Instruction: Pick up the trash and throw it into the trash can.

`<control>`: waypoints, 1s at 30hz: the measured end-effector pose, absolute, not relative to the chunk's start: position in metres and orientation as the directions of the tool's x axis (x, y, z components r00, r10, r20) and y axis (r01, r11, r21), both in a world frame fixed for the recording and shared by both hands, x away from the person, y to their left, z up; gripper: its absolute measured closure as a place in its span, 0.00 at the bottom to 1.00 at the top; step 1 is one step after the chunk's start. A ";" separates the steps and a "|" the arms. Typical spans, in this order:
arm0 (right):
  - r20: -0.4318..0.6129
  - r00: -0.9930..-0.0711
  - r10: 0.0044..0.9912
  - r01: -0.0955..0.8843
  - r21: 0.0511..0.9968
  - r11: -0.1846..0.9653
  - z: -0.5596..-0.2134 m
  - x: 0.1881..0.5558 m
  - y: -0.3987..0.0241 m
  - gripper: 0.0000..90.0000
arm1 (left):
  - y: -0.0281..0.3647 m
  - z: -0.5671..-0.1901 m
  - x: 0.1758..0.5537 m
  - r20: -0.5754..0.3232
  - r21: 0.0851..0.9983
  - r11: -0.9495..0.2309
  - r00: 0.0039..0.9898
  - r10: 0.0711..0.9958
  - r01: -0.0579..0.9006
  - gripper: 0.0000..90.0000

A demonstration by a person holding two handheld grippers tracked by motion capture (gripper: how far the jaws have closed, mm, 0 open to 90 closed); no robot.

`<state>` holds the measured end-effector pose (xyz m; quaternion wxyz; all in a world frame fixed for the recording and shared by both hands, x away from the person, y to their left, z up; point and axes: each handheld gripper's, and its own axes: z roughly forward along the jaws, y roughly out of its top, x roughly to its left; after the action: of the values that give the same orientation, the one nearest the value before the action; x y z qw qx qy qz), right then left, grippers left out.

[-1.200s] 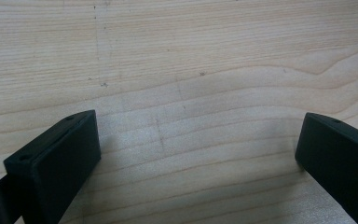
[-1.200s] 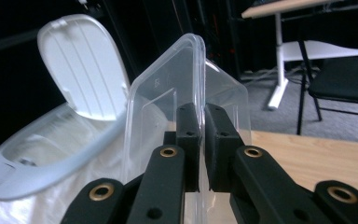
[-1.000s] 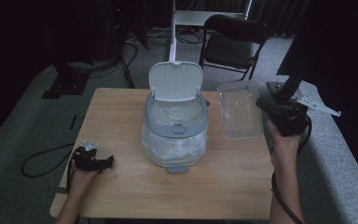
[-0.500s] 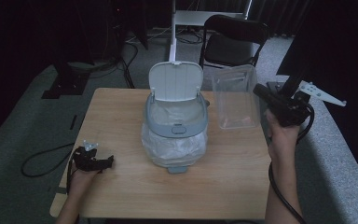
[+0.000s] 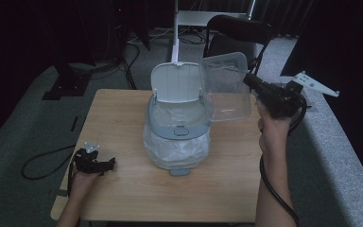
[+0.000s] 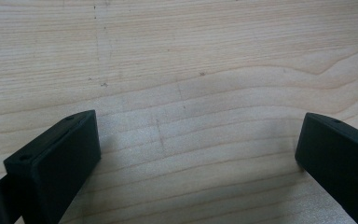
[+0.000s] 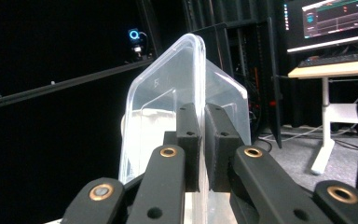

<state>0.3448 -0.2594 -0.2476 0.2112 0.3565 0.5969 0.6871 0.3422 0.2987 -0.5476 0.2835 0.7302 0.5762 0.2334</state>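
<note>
High view: the right gripper (image 5: 253,83) clamps one wall of a clear plastic container (image 5: 226,87), which is held tilted on its side in the air, just right of the small grey bin (image 5: 177,127) with its lid raised, standing mid-table (image 5: 123,189). Right gripper view shows both jaws pinched on the container's rim (image 7: 186,84). Near the table's front-left corner, well left of the bin, the left gripper (image 5: 105,165) rests with jaws spread wide, empty.

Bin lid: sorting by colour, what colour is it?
White lid, over a grey-blue rim; clearest in the high view.
</note>
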 end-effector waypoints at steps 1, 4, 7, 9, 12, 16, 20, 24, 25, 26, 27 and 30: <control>0.235 -0.660 0.714 0.134 0.971 -0.196 -0.247 0.346 -0.257 0.95 | 0.299 -0.548 0.342 0.014 0.683 -0.176 0.227 0.974 0.709 0.01; 0.235 -0.666 0.708 0.131 0.971 -0.198 -0.245 0.348 -0.251 0.95 | 0.299 -0.548 0.342 0.014 0.683 -0.175 0.227 0.974 0.709 0.01; 0.240 -0.685 0.688 0.135 0.970 -0.203 -0.243 0.354 -0.240 0.95 | 0.299 -0.548 0.342 0.014 0.683 -0.176 0.227 0.974 0.709 0.01; 0.245 -0.694 0.677 0.139 0.968 -0.208 -0.243 0.357 -0.235 0.95 | 0.299 -0.548 0.342 0.014 0.683 -0.175 0.227 0.974 0.709 0.01; 0.247 -0.707 0.663 0.147 0.968 -0.204 -0.242 0.361 -0.226 0.95 | 0.299 -0.548 0.342 0.014 0.683 -0.176 0.228 0.974 0.709 0.01; 0.257 -0.718 0.647 0.153 0.965 -0.213 -0.243 0.365 -0.217 0.95 | 0.299 -0.548 0.342 0.015 0.683 -0.178 0.230 0.973 0.709 0.01; 0.271 -0.731 0.626 0.159 0.960 -0.229 -0.245 0.370 -0.208 0.95 | 0.299 -0.548 0.342 0.015 0.682 -0.179 0.232 0.973 0.709 0.01; 0.278 -0.741 0.611 0.172 0.959 -0.227 -0.248 0.375 -0.197 0.95 | 0.299 -0.548 0.342 0.015 0.682 -0.180 0.233 0.972 0.708 0.01; 0.281 -0.741 0.610 0.175 0.958 -0.228 -0.249 0.376 -0.194 0.95 | 0.299 -0.548 0.342 0.015 0.682 -0.180 0.233 0.972 0.708 0.01; 0.284 -0.745 0.604 0.179 0.957 -0.229 -0.250 0.377 -0.192 0.95 | 0.299 -0.548 0.342 0.015 0.682 -0.180 0.233 0.972 0.708 0.01; 0.288 -0.747 0.599 0.183 0.956 -0.231 -0.250 0.378 -0.189 0.95 | 0.299 -0.548 0.342 0.015 0.682 -0.180 0.233 0.972 0.708 0.01; 0.290 -0.755 0.588 0.183 0.954 -0.235 -0.252 0.381 -0.182 0.95 | 0.299 -0.548 0.342 0.015 0.682 -0.180 0.233 0.972 0.708 0.01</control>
<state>0.3807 -0.1819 -0.2522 0.1410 0.3204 0.6020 0.7177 0.3416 0.2988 -0.5476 0.2838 0.7322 0.5738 0.2324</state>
